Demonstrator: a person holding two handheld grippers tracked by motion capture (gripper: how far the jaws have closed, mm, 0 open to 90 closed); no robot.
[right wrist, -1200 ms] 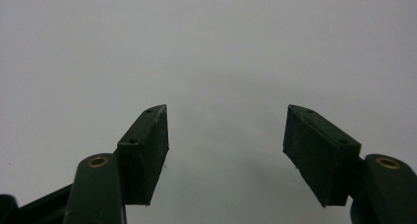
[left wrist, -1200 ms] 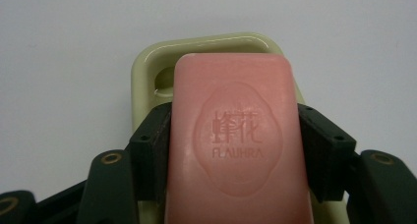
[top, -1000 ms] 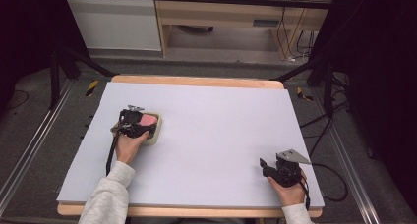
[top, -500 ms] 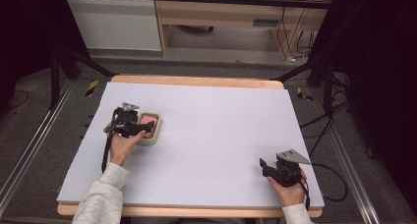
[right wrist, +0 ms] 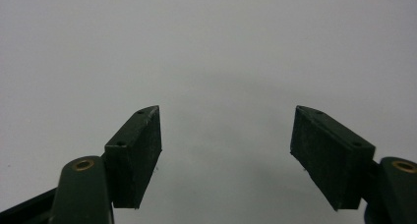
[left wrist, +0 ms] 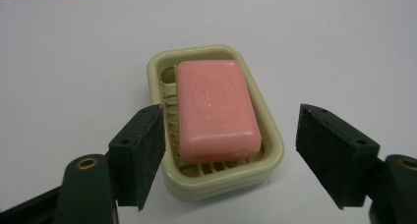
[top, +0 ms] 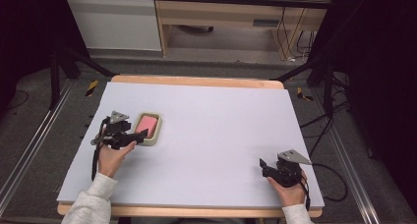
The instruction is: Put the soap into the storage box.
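**High view: soap in its dish, both hand-held grippers released**

High view, nearest edge first: two forearms in grey sleeves come in from the bottom, each hand holding one hand-held gripper over the pale counter (top: pixel 211 135). The right hand-held gripper (top: pixel 263 164) sits low at the near right corner of the counter, well apart from everything else. Its jaws have just been opening and stand spread with nothing between them; in the right gripper view only bare counter lies ahead of the pads.

The left hand-held gripper (top: pixel 140 137) is on the left side, a little farther in. Its jaws have also just been opening. In the left gripper view they stand wide on either side of the near end of the soap dish (left wrist: pixel 268 157), the left pad just beside the dish wall and the right pad clear of it; neither presses on anything, so the grip is released.

The pink soap bar (left wrist: pixel 215 106) lies flat inside the dish, on its ribbed floor, stamped face up, just beyond the fingertips. The dish rests on the counter, on the left half.

Counted: one soap bar, one dish, two hand-held grippers.

Farther off, past the counter's wooden far edge, stands wooden furniture (top: pixel 221 17) on the floor.
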